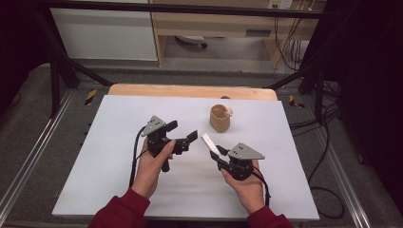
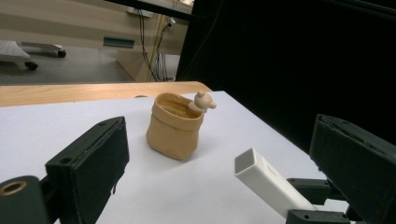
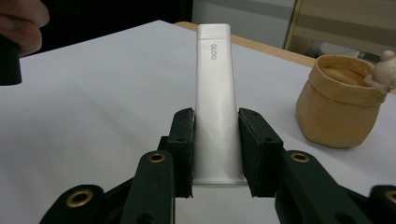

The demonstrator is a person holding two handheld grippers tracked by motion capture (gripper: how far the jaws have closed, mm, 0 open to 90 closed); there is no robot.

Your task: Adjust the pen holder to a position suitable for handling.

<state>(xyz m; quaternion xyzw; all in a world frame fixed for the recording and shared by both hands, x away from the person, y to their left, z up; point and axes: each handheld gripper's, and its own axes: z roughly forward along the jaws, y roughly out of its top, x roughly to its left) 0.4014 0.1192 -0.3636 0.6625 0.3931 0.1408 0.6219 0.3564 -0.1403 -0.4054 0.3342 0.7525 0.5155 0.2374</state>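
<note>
White tube [image 3: 215, 98] between right gripper [image 3: 215, 154] jaws

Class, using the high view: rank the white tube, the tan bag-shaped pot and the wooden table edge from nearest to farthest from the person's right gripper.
1. White tube: clamped in the right gripper, poking up and to the left of it.
2. Tan bag-shaped pot: standing on the white mat beyond the gripper, apart from the tube.
3. Wooden table edge: along the far side, behind the pot.

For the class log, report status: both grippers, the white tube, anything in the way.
Right gripper shut on white tube, held off the table. Left gripper open, empty. Tan pot beyond, apart from both. Nothing in the way.
</note>
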